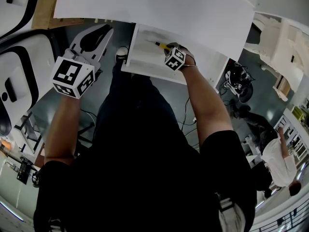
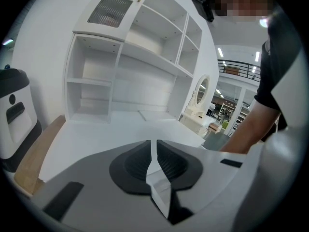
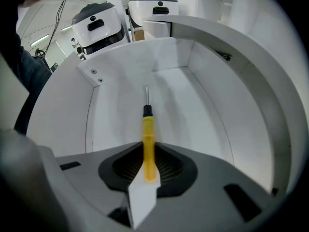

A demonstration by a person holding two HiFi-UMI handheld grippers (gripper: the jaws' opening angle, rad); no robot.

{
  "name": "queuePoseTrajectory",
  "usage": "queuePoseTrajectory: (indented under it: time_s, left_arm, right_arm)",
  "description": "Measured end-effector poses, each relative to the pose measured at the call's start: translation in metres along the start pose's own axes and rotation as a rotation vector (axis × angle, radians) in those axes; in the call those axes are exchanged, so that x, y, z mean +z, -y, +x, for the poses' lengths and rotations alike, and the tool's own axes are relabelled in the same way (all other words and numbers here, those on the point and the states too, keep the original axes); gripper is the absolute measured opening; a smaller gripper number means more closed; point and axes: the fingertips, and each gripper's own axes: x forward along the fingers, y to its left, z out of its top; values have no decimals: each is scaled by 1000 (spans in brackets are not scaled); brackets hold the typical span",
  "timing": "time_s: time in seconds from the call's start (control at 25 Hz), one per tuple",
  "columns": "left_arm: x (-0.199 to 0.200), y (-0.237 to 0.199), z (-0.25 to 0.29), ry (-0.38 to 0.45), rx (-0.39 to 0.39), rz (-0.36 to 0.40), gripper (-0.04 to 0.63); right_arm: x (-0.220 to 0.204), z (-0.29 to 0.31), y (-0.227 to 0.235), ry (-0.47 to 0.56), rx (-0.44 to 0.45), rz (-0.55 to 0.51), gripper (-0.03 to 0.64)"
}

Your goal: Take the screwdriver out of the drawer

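The right tool (image 3: 149,167) points steeply down into the open drawer (image 3: 203,110), its jaws clamped on the yellow handle of the screwdriver (image 3: 147,129), whose shaft lies along the white drawer floor. The left tool (image 2: 157,166) faces across the counter (image 2: 96,134), jaws together on nothing. The grasp looks made, so the next move calls for a firm hold and a straight lift clear of the drawer walls.
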Motion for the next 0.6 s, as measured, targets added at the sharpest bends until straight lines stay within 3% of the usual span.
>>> queuePoseTrajectory:
  time_s: [0.6]
  left_arm:
    - [-4, 4, -7, -7, 11, 7, 51]
  right_arm:
    - [-1, -4, -1, 3, 0, 25, 81]
